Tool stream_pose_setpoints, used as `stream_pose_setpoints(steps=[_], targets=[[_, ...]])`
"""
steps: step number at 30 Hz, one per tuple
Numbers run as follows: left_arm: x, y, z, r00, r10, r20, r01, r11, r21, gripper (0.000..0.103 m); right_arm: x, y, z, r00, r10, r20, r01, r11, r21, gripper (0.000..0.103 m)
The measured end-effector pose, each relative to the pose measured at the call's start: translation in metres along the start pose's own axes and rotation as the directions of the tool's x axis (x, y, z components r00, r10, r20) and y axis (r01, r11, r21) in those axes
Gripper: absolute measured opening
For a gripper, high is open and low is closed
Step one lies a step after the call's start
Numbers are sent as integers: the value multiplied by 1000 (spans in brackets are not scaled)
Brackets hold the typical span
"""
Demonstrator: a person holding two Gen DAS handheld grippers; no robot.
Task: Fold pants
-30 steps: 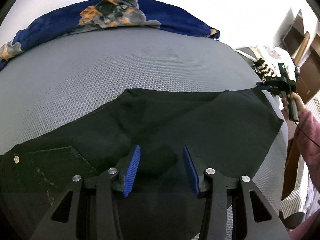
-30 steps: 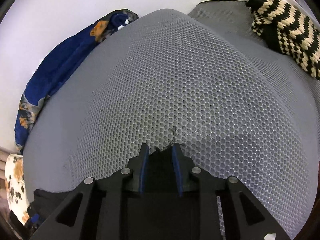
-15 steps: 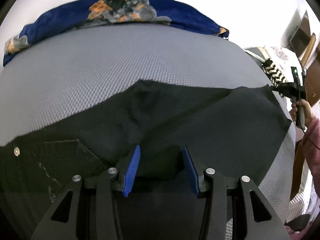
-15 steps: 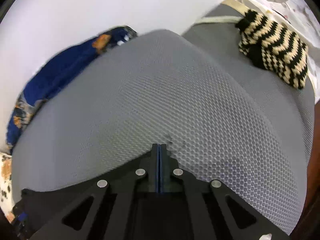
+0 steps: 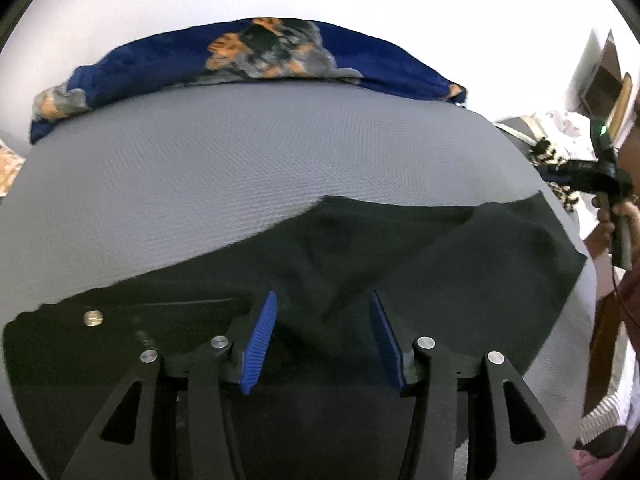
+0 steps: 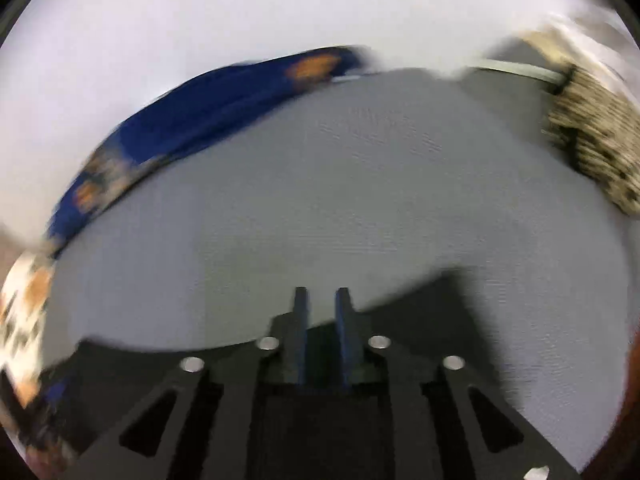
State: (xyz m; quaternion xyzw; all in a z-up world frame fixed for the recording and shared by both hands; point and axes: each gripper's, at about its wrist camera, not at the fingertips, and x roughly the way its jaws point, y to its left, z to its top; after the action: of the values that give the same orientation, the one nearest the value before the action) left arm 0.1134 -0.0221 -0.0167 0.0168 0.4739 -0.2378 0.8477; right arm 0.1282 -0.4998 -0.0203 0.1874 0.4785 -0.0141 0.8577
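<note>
Black pants [image 5: 460, 264] lie spread flat on the grey mesh bed [image 5: 240, 168], waist with a metal button [image 5: 93, 317] at the left, leg ends at the right. My left gripper [image 5: 322, 314] is open above the middle of the pants, holding nothing. My right gripper shows in the left wrist view [image 5: 556, 170] at the far right, above the leg end corner. In the blurred right wrist view my right gripper [image 6: 321, 300] is lifted with its jaws a little apart and empty; the pants edge [image 6: 420, 300] lies below it.
A blue patterned blanket [image 5: 280, 56] lies along the bed's far edge by the white wall. A black and cream knitted item [image 6: 596, 148] sits at the right end of the bed. A wooden door [image 5: 604, 80] stands at the far right.
My right gripper shut on the pants corner, then opened slightly and lifted off it, its view tilting up. My left gripper rose a little and stayed open.
</note>
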Motion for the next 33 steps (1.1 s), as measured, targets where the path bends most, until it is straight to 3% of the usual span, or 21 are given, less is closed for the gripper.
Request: stream_pose_setpoints(steps=[1,4,7,11,20,23,24,27,31,33], targets=[[-2,7,-2,1000,9,2,-9,1000,-13,50,10,32,-2,998,55,-32,-57,996,-66,37],[-9,30,-10,999,40,19,-39,998,-55,50,36,103,-10,977,168,-130,-191,962,-194,37],[-17,50,-20,997,63,34,-60,995,-85,50,67,175,-21,933,263,-246,-330,899,-288,37],[-21,77,-33,995,92,27,-88,990,-111,50,103,252,-36,892,276,-359,-415,813,-408,37],[-18,103,-47,999,29,27,-25,990,-139,44,146,308,-57,821,237,-519,-500,738,-453,41],[-16,112,-47,999,7,33,-1,987,-162,35,154,316,-62,822,218,-526,-497,726,-475,37],[-17,115,-46,1000,1,31,4,985,-170,32,155,318,-62,815,233,-531,-509,724,-465,10],[-18,129,-48,999,-21,28,27,978,-208,18,148,322,-57,840,242,-485,-488,729,-480,8],[-17,129,-48,999,-26,28,31,981,-193,17,163,319,-59,863,204,-462,-434,767,-472,6],[-19,126,-48,1000,-15,24,19,984,-176,17,170,317,-56,864,218,-453,-429,790,-438,5]])
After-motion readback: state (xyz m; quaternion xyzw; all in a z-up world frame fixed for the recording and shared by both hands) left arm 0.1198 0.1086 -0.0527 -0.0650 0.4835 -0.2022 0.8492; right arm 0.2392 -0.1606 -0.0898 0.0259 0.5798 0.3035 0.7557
